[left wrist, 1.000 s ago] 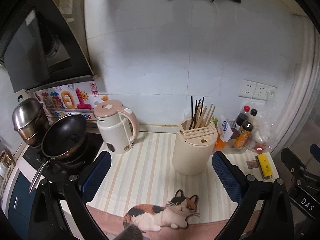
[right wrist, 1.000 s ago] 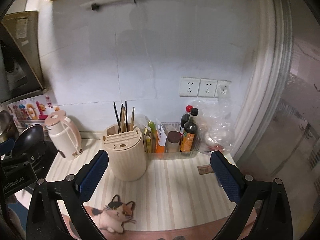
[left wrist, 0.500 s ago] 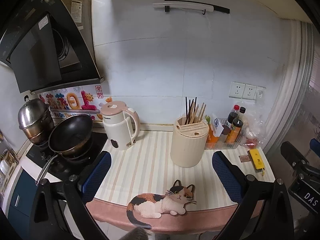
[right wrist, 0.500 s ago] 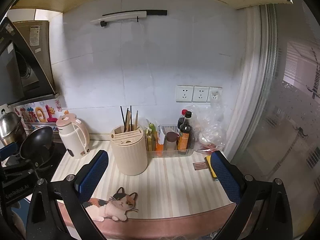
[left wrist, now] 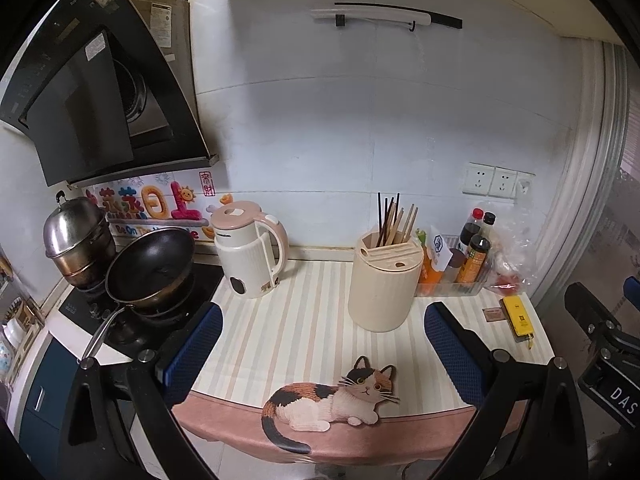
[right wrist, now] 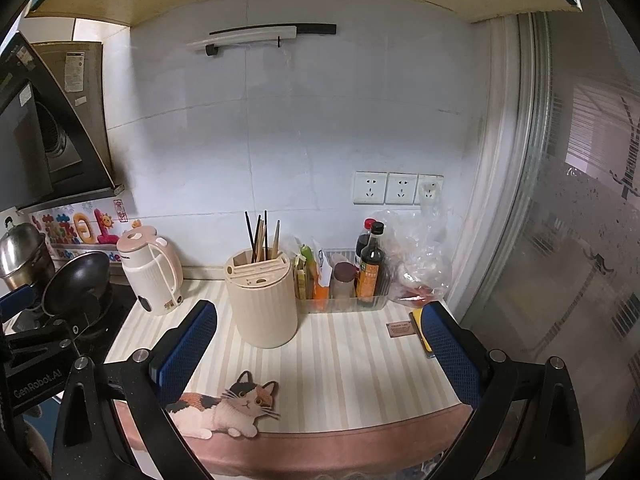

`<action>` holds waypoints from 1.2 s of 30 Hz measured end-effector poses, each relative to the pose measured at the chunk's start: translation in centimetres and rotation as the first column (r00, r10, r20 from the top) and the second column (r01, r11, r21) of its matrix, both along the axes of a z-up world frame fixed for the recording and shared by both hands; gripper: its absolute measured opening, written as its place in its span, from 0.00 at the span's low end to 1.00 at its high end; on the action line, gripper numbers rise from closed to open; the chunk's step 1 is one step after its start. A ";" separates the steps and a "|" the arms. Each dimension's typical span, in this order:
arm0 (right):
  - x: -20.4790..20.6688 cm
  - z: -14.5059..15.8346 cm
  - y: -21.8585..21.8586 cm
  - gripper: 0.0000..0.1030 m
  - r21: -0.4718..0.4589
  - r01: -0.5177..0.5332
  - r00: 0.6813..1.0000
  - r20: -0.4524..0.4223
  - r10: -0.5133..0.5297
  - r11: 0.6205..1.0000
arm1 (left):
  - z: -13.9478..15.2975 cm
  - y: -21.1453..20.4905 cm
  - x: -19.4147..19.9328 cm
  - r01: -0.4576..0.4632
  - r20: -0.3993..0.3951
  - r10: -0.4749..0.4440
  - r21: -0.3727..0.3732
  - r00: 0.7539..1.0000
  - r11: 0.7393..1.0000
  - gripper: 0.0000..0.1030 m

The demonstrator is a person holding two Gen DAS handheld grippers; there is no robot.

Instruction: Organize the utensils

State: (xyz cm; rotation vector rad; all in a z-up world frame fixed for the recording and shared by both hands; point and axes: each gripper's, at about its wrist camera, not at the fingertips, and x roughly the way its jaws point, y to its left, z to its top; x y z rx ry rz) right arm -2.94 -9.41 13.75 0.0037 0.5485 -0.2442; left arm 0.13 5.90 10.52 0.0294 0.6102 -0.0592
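Note:
A cream ribbed utensil holder [left wrist: 384, 282] stands on the striped counter mat [left wrist: 304, 320], with several chopsticks [left wrist: 394, 218] upright in it. It also shows in the right wrist view [right wrist: 262, 300], chopsticks [right wrist: 262, 236] included. My left gripper [left wrist: 322, 346] is open and empty, held back from the counter's front edge. My right gripper [right wrist: 318, 350] is open and empty, also back from the edge. Each gripper shows at the side of the other's view.
A cream kettle [left wrist: 250, 258] stands left of the holder. A black pan [left wrist: 152, 266] and a steel pot [left wrist: 76, 236] sit on the stove at left. A clear tray of bottles [left wrist: 460, 268] and a yellow device [left wrist: 518, 316] lie at right. A wall rail [left wrist: 372, 16] hangs above.
Both grippers have pulled back and up from the counter, so the holder and mat look smaller and farther. Both stay open and empty.

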 end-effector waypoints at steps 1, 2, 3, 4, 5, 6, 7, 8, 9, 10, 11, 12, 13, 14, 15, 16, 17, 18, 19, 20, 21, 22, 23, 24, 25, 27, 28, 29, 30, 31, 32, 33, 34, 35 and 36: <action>0.0 0.0 0.1 1.00 0.001 -0.003 1.000 0.001 0.003 1.000 | 0.0 0.1 0.0 -0.004 -0.001 0.004 0.001 1.000 1.000 1.00; -0.1 -0.1 0.1 1.00 0.000 -0.003 1.000 0.002 0.003 1.000 | 0.0 0.1 -0.1 -0.007 -0.003 0.007 0.002 1.000 1.000 1.00; -0.1 -0.2 0.2 1.00 0.001 -0.004 1.000 0.001 0.004 1.000 | 0.0 0.2 -0.1 -0.007 -0.005 0.007 0.000 1.000 1.000 1.00; -0.1 -0.2 0.2 1.00 0.004 -0.006 1.000 -0.002 0.006 1.000 | -0.1 0.2 0.0 -0.010 -0.006 0.010 0.000 1.000 1.000 1.00; -0.1 -0.3 0.3 1.00 0.005 -0.008 1.000 -0.004 0.008 1.000 | -0.1 0.2 0.0 -0.012 -0.006 0.012 0.002 1.000 1.000 1.00; -0.2 -0.3 0.4 1.00 0.004 -0.010 1.000 -0.005 0.010 1.000 | -0.1 0.3 0.0 -0.013 -0.006 0.013 0.001 1.000 1.000 1.00; -0.2 -0.3 0.4 1.00 0.004 -0.011 1.000 -0.007 0.011 1.000 | -0.2 0.3 0.0 -0.015 -0.007 0.015 0.001 1.000 1.000 1.00; -0.2 -0.4 0.5 1.00 0.005 -0.013 1.000 -0.009 0.013 1.000 | -0.2 0.3 0.0 -0.016 -0.008 0.016 0.001 1.000 1.000 1.00; -0.2 -0.4 0.5 1.00 0.003 -0.012 1.000 -0.010 0.012 1.000 | -0.3 0.3 0.0 -0.016 -0.008 0.016 0.000 1.000 1.000 1.00; -0.1 -0.4 0.4 1.00 0.000 -0.011 1.000 -0.011 0.011 1.000 | -0.3 0.3 0.0 -0.014 -0.009 0.014 0.000 1.000 1.000 1.00; 0.0 -0.4 0.3 1.00 -0.001 -0.010 1.000 -0.012 0.009 1.000 | -0.3 0.2 0.0 -0.015 -0.009 0.015 0.000 1.000 1.000 1.00; 0.1 -0.4 0.2 1.00 0.000 -0.008 1.000 -0.013 0.008 1.000 | -0.3 0.2 0.0 -0.015 -0.009 0.015 0.001 1.000 1.000 1.00; 0.1 -0.4 0.2 1.00 -0.001 -0.007 1.000 -0.013 0.007 1.000 | -0.4 0.2 0.0 -0.015 -0.008 0.015 0.000 1.000 1.000 1.00; 0.1 -0.4 0.1 1.00 -0.002 -0.005 1.000 -0.014 0.005 1.000 | -0.4 0.2 0.0 -0.015 -0.009 0.015 0.001 1.000 1.000 1.00; 0.2 -0.5 0.1 1.00 0.000 -0.005 1.000 -0.014 0.005 1.000 | -0.4 0.2 0.1 -0.015 -0.010 0.015 0.002 1.000 1.000 1.00; 0.2 -0.5 0.0 1.00 0.000 -0.004 1.000 -0.016 0.004 1.000 | -0.4 0.2 0.1 -0.012 -0.012 0.012 0.001 1.000 1.000 1.00; 0.2 -0.5 0.0 1.00 -0.002 -0.005 1.000 -0.016 0.005 1.000 | -0.4 0.2 0.1 -0.011 -0.012 0.011 0.001 1.000 1.000 1.00; 0.2 -0.5 -0.1 1.00 0.000 -0.006 1.000 -0.018 0.006 1.000 | -0.4 0.1 0.1 -0.011 -0.014 0.011 0.002 1.000 1.000 1.00; 0.3 -0.6 -0.2 1.00 0.001 -0.006 1.000 -0.019 0.006 1.000 | -0.4 0.1 0.1 -0.010 -0.015 0.010 0.001 1.000 1.000 1.00; 0.3 -0.6 -0.2 1.00 -0.001 -0.005 1.000 -0.020 0.005 1.000 | -0.4 0.0 0.2 -0.010 -0.015 0.010 0.000 1.000 1.000 1.00; 0.4 -0.6 -0.3 1.00 -0.001 -0.005 1.000 -0.020 0.005 1.000 | -0.4 0.0 0.1 -0.009 -0.014 0.009 0.002 1.000 1.000 1.00; 0.5 -0.7 -0.4 1.00 0.002 -0.005 1.000 -0.022 0.005 1.000 | -0.4 -0.1 0.2 -0.008 -0.015 0.008 0.004 1.000 1.000 1.00; 0.5 -0.7 -0.3 1.00 0.003 -0.004 1.000 -0.023 0.004 1.000 | -0.4 -0.1 0.2 -0.010 -0.017 0.010 0.001 1.000 1.000 1.00; 0.5 -0.7 -0.3 1.00 0.002 -0.005 1.000 -0.024 0.005 1.000 | -0.4 -0.1 0.2 -0.011 -0.018 0.011 0.001 1.000 1.000 1.00; 0.5 -0.7 -0.3 1.00 0.004 -0.004 1.000 -0.025 0.004 1.000 | -0.4 -0.1 0.2 -0.012 -0.018 0.012 0.002 1.000 1.000 1.00; 0.6 -0.9 -0.3 1.00 0.004 -0.002 1.000 -0.028 0.002 1.000 | -0.4 -0.1 0.1 -0.009 -0.017 0.009 0.000 1.000 1.000 1.00; 0.8 -0.9 -0.4 1.00 0.004 -0.002 1.000 -0.029 0.003 1.000 | -0.4 -0.1 0.1 -0.009 -0.017 0.009 0.000 1.000 1.000 1.00; 0.8 -1.0 -0.4 1.00 0.007 -0.004 1.000 -0.031 0.004 1.000 | -0.5 -0.1 0.2 -0.008 -0.017 0.008 0.002 1.000 1.000 1.00; 0.9 -1.0 -0.4 1.00 0.007 -0.003 0.999 -0.032 0.003 1.000 | -0.5 -0.1 0.2 -0.008 -0.017 0.008 0.001 1.000 1.000 1.00; 0.9 -1.0 -0.4 1.00 0.006 -0.003 0.999 -0.032 0.003 1.000 | -0.5 -0.1 0.2 -0.008 -0.018 0.008 0.000 1.000 1.000 1.00; 0.9 -1.1 -0.4 1.00 0.007 -0.004 0.999 -0.033 0.004 1.000 | -0.5 -0.1 0.2 -0.008 -0.017 0.008 0.000 1.000 1.000 1.00; 0.9 -1.1 -0.4 1.00 0.008 -0.003 0.999 -0.034 0.003 1.000 | -0.5 -0.1 0.2 -0.009 -0.017 0.009 -0.001 1.000 1.000 1.00; 0.9 -1.1 -0.4 1.00 0.006 -0.002 0.999 -0.034 0.002 1.000 | -0.5 -0.1 0.2 -0.009 -0.017 0.009 -0.001 1.000 1.000 1.00; 1.0 -1.1 -0.4 1.00 0.006 -0.003 0.999 -0.034 0.003 1.000 | -0.5 -0.1 0.2 -0.007 -0.019 0.007 0.000 1.000 1.000 1.00; 0.9 -1.1 -0.4 1.00 0.007 -0.004 0.999 -0.034 0.004 1.000 | -0.5 -0.1 0.1 -0.007 -0.020 0.007 0.000 1.000 1.000 1.00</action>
